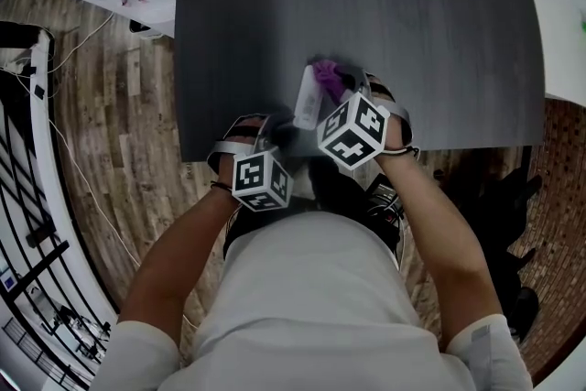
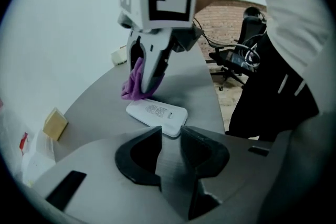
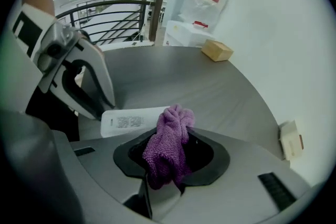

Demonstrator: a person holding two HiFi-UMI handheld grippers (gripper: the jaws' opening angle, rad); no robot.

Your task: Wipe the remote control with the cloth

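Now the right gripper (image 3: 170,139) clamps a bunched purple cloth (image 3: 167,152) beside one end of the white remote control (image 1: 309,96), which lies flat on the dark grey table (image 1: 412,32). The left gripper (image 2: 170,136), its jaws narrowly apart and empty, sits at the other end.

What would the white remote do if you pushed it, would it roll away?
Probably not. The remote is flat and lies on its broad side on the table, so it would likely slide, not roll. It looks hard, so it should stay stiff, unlike the bunched cloth. Its smooth shell may feel slippery.
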